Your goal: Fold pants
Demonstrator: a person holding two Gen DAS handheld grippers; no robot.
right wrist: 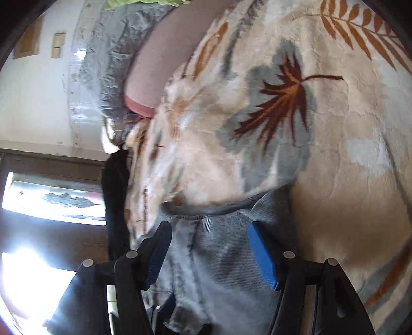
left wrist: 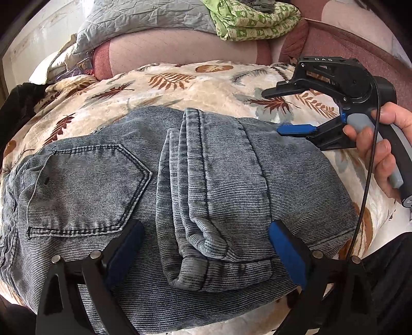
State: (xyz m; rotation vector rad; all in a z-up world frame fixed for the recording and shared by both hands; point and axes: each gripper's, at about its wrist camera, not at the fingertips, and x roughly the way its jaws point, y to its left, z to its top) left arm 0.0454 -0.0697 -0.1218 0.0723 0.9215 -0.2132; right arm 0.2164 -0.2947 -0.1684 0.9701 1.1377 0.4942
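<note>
Blue-grey jeans (left wrist: 206,167) lie folded on the bed, back pocket (left wrist: 87,190) to the left and the leg hems doubled over the middle. My left gripper (left wrist: 206,255) stands open at the near side, its blue pads (left wrist: 288,255) wide apart on either side of the hem fold. At the jeans' far right edge a hand holds my right gripper (left wrist: 273,112), open, its lower pad lying against the denim. In the right wrist view this gripper (right wrist: 209,232) is rolled on its side, with the edge of the jeans (right wrist: 221,270) between its fingers, blurred.
A cream blanket with leaf print (left wrist: 206,85) covers the bed. Pink pillows (left wrist: 180,49), a grey quilt (left wrist: 134,18) and a green patterned cloth (left wrist: 252,23) are piled at the back. A black garment (left wrist: 18,103) lies at the left edge.
</note>
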